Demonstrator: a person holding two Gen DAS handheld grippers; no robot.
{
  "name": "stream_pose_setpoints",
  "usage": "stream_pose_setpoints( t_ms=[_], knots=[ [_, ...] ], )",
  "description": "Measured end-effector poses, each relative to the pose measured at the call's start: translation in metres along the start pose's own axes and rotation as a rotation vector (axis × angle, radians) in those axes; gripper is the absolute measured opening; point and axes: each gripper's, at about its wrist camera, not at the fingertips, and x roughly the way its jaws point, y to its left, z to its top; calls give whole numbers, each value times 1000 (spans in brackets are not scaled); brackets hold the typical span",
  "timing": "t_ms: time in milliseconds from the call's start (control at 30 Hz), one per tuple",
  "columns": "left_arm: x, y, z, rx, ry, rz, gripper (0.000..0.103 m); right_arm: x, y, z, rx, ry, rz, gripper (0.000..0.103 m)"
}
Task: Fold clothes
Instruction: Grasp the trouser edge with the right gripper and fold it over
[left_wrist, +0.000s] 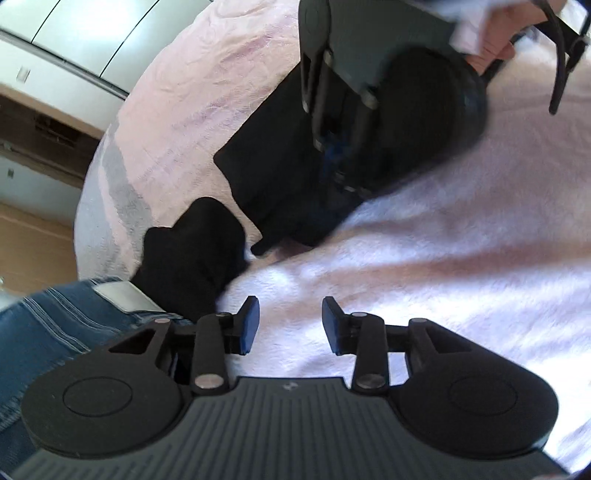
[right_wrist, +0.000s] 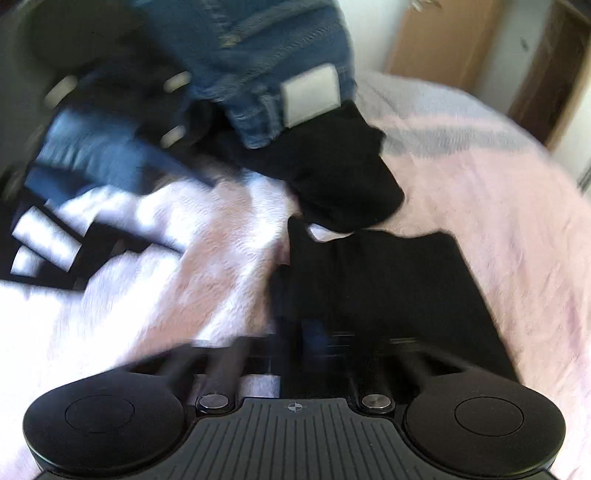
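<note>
Meanwhile the left gripper (left_wrist: 290, 325) hung with its blue rubber pads parted and empty over the fluffy pink blanket (left_wrist: 443, 240). Ahead, the right gripper (left_wrist: 341, 162) pressed onto a flat black folded garment (left_wrist: 273, 166); blur hid whether it clenched. Beside that lay a crumpled black cloth (left_wrist: 195, 254) and stitched denim jeans (left_wrist: 55, 325)

No readable text, brand or number anywhere. Only a small crosshair mark moulded on the ribbed body of the right gripper (right_wrist: 314, 341), and a similar faint mark on the body of the left gripper (left_wrist: 290, 325), too small to read. Pale patch (right_wrist: 310, 94) on the waistband of the jeans (right_wrist: 258, 55), blank or too blurred to read.
</note>
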Motion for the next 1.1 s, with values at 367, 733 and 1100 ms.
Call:
stream_pose_setpoints(
  t_ms=[367, 733, 1100],
  knots=[
    [31, 72, 23, -804, -57, -358, 43, -72, -64, -25, 417, -138, 14, 2],
    [35, 68, 18, -953, -78, -461, 57, -95, -88, -31, 569, -150, 201, 2],
    [39, 72, 8, -1000, -53, -431, 57, -99, -81, -44, 553, -107, 123, 3]
  ],
)
